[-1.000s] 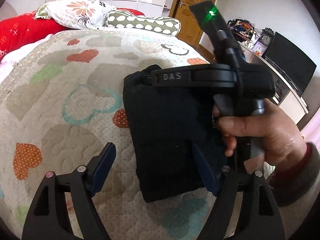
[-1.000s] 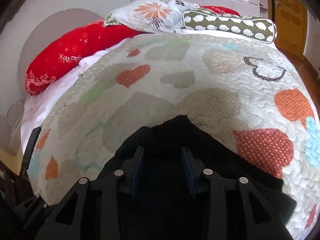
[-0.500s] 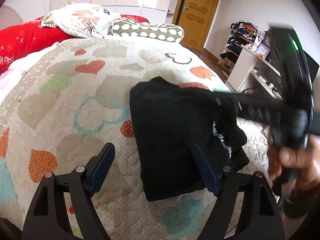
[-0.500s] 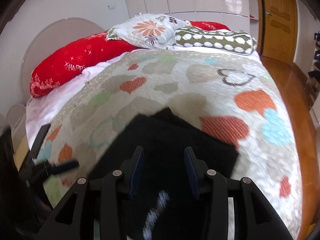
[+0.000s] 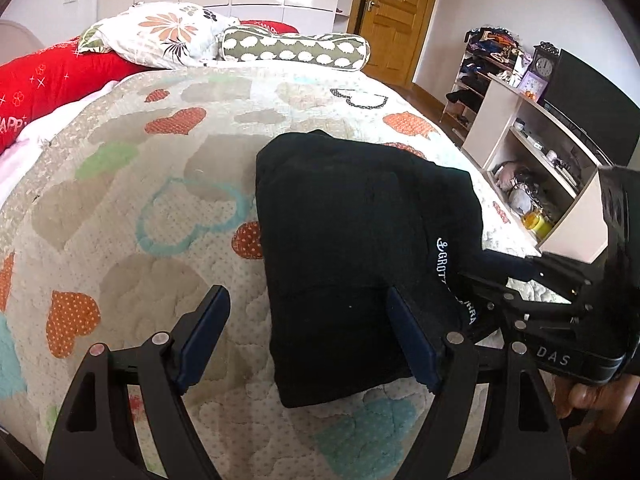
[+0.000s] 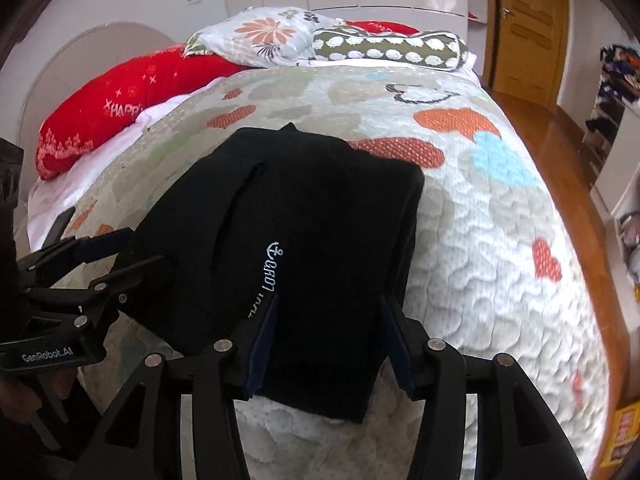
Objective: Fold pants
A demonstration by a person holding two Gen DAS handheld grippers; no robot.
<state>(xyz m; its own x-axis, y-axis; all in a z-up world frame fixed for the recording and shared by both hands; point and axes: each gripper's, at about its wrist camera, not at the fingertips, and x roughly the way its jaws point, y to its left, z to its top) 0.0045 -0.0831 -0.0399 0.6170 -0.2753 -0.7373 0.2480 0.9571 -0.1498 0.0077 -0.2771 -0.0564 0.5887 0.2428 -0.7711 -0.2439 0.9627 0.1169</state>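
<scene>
The black pants (image 5: 352,240) lie folded in a thick rectangle on the heart-patterned quilt (image 5: 152,184), white lettering along one edge. My left gripper (image 5: 308,336) stands open at the bundle's near left corner, its right finger over the cloth and its left finger over bare quilt. In the right wrist view the pants (image 6: 320,200) reach under my right gripper (image 6: 330,340), whose jaws are opening with the near edge of the cloth between them, pads not pressing. The right gripper (image 5: 480,276) sits at the pants' right edge, and the left gripper (image 6: 132,252) shows at the left.
A red bolster (image 6: 120,100), a floral pillow (image 5: 160,36) and a dotted bolster (image 5: 296,46) lie at the head of the bed. A wooden door (image 5: 396,12) stands behind. A shelf unit (image 5: 532,152) with a dark screen stands to the right, past the bed's edge and the wooden floor (image 6: 560,152).
My right gripper has drawn back from over the pants toward their near right edge, and its jaws have widened. The folded pants lie uncovered. The left gripper has barely moved.
</scene>
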